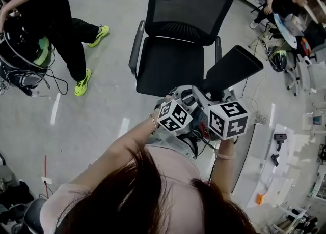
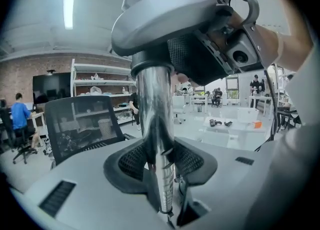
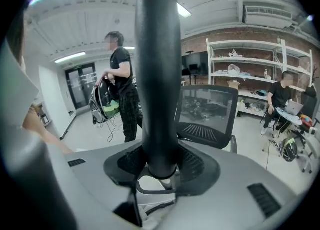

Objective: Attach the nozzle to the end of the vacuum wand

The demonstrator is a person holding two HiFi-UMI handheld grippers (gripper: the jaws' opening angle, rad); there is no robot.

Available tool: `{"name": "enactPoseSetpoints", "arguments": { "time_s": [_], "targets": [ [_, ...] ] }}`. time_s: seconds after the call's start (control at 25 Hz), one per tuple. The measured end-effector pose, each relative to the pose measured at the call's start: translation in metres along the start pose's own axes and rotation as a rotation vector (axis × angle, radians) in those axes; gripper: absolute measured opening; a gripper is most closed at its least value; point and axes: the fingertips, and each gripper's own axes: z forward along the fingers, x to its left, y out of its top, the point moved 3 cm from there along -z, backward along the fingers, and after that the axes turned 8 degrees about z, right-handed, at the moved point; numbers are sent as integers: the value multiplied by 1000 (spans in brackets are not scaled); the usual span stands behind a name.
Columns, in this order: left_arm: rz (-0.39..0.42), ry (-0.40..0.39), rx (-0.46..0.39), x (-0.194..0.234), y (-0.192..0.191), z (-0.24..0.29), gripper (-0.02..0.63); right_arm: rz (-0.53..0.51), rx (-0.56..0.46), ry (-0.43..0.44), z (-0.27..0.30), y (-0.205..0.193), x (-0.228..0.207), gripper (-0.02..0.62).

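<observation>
Near centre of head view, close to the chest, found L gripper (image 2: 161,166) & R gripper (image 3: 159,163) side by side; L marker cube (image 1: 174,116) just beside R marker cube (image 1: 228,120), not touching. Checked left gripper view: jaws clamped tight on chrome wand (image 2: 154,119), a mesh pad (image 2: 131,161) hard against each side; followed wand up & away to grey body of R gripper, top end hidden behind it. Checked right gripper view: jaws closed firm on round black neck of nozzle (image 3: 159,74), ring-edged near end sitting just betw. pads; couldn't confirm any joint betw. neck & wand from these views. Saw, from above, nozzle pointing far-right out of the pair, wide flat mouth tilted up, its tip just right of black office chair (image 1: 175,50). Located chair, w/ mesh back, on grey floor (image 1: 102,106) just far of grippers. Spotted person in black w/ neon-yellow shoes (image 1: 56,19) at far left, beside dark gear w/ cables (image 1: 20,55); second person (image 1: 282,1) seated at far right; white tables (image 1: 265,162) at near right w/ small dark items (image 1: 279,139) & orange item (image 1: 260,198) on top. Noted white shelving (image 3: 250,69) along brick wall in bg of both gripper views.
</observation>
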Motion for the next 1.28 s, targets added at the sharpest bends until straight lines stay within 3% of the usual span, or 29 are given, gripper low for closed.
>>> {"name": "enactPoseSetpoints", "arguments": {
  "time_s": [0.76, 1.28],
  "targets": [
    [-7, 8, -3, 7, -2, -1, 156, 20, -22, 91, -17, 12, 0, 179],
    [19, 16, 25, 7, -7, 0, 156, 4, 97, 51, -9, 10, 3, 179]
  ]
}}
